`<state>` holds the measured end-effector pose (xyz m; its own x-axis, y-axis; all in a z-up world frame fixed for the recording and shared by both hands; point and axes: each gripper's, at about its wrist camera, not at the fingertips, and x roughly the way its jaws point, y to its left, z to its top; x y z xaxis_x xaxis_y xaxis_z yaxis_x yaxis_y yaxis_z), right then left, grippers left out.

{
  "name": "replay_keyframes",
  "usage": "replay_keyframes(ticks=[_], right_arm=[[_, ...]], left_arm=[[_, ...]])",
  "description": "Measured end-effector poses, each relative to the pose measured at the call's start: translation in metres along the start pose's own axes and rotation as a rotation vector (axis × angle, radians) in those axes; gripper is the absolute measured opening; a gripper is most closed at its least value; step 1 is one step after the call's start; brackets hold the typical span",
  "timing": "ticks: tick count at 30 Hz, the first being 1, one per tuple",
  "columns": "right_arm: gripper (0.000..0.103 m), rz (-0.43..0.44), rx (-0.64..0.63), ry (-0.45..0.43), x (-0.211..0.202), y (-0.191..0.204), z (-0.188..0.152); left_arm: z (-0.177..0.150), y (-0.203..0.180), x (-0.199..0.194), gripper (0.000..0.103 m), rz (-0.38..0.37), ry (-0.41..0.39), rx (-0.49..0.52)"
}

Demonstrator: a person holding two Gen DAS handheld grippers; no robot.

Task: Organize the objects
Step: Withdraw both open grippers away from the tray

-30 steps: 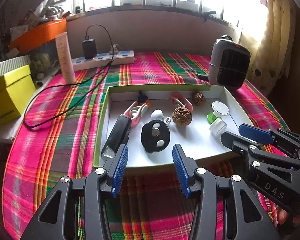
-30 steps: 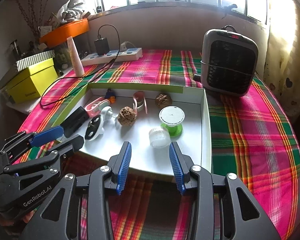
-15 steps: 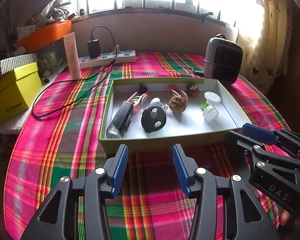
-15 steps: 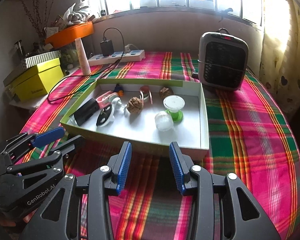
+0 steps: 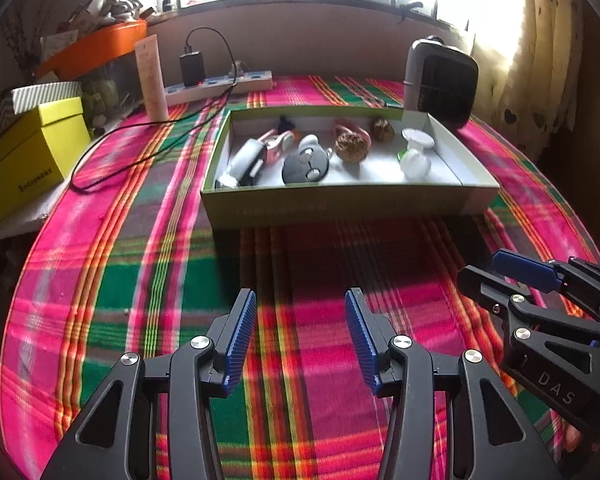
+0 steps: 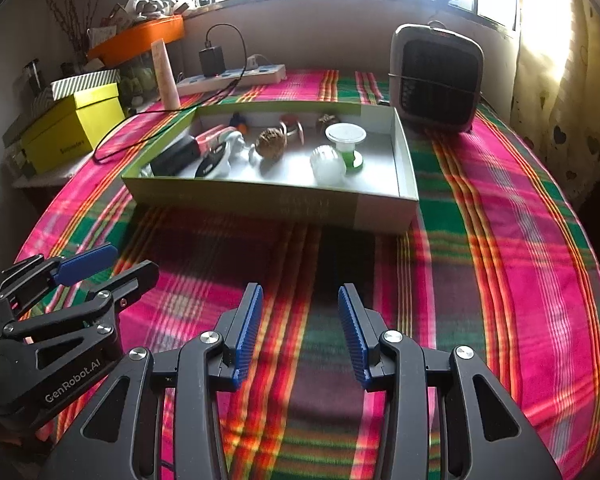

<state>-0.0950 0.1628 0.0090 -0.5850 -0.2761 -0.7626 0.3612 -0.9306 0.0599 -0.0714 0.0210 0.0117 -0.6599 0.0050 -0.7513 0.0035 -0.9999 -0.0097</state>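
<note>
Both grippers: left gripper and right gripper, lower frame, jaws spread, empty.
Box: tray centre frame holds every small item (nothing loose outside).
Progress: seemingly finished.

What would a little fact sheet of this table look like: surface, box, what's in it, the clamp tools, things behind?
surface: table under a plaid cloth
box: open, shallow, green, mid-table
contents: two walnuts, green spool, white cap, black case, round black disc, pink clip, other small bits
left gripper: open, empty, short of the box
right gripper: open, empty, short of the box
behind: heater, power strip, tube, yellow box
</note>
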Motion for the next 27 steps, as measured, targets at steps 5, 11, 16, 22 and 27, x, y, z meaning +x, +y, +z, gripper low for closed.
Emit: replay_keyframes(ticks=[5, 11, 16, 22, 27], right_arm=[[0.041, -0.010, -0.002, 0.013, -0.0007, 0.0011, -0.0078], [0.041, -0.018, 0.004, 0.012, -0.0025, -0.0006, -0.0105], [0.041, -0.023, 0.002, 0.012, -0.0029, 0.0002, -0.0104], [0.041, -0.023, 0.002, 0.012, -0.0030, 0.0003, -0.0106], [0.041, -0.022, 0.003, 0.012, -0.0025, 0.0005, -0.0103]], left_arm=[[-0.0063, -0.0003, 0.0005, 0.045, -0.002, 0.024, -0.009], [-0.0084, -0.0030, -0.0013, 0.045, -0.002, 0.026, 0.001], [-0.0086, -0.0035, -0.0011, 0.045, 0.000, 0.027, 0.003], [-0.0085, -0.0039, -0.0011, 0.045, 0.001, 0.027, 0.004], [-0.0087, -0.0042, -0.0012, 0.046, 0.001, 0.027, 0.004]])
